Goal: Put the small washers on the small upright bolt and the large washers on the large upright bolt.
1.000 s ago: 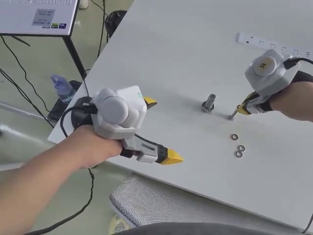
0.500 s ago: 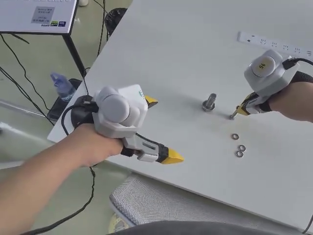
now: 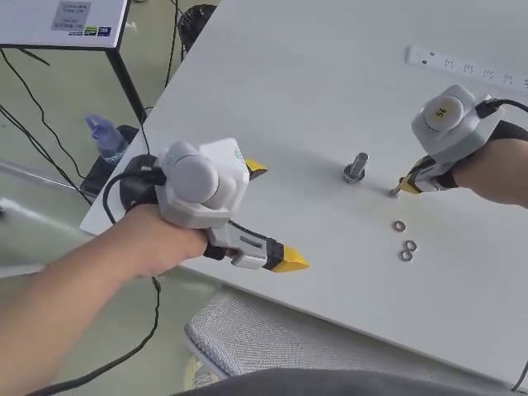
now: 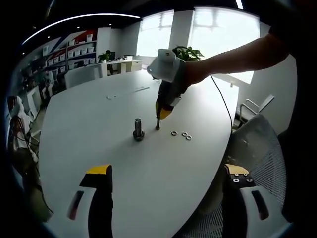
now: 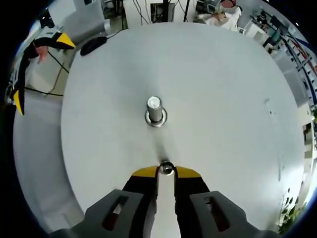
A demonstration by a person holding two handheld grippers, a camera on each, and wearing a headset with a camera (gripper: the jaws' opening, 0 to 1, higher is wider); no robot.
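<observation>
no text or labels legible anywhere

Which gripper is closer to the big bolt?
Right. The right hand-held gripper grips the small bolt beside the big bolt; the left hand-held gripper is far off, open.

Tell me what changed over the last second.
Nothing visibly moved; only the camera shifted slightly. The right hand-held gripper stays closed on the small bolt, the left hand-held gripper stays open, and three washers still lie loose on the table.
</observation>
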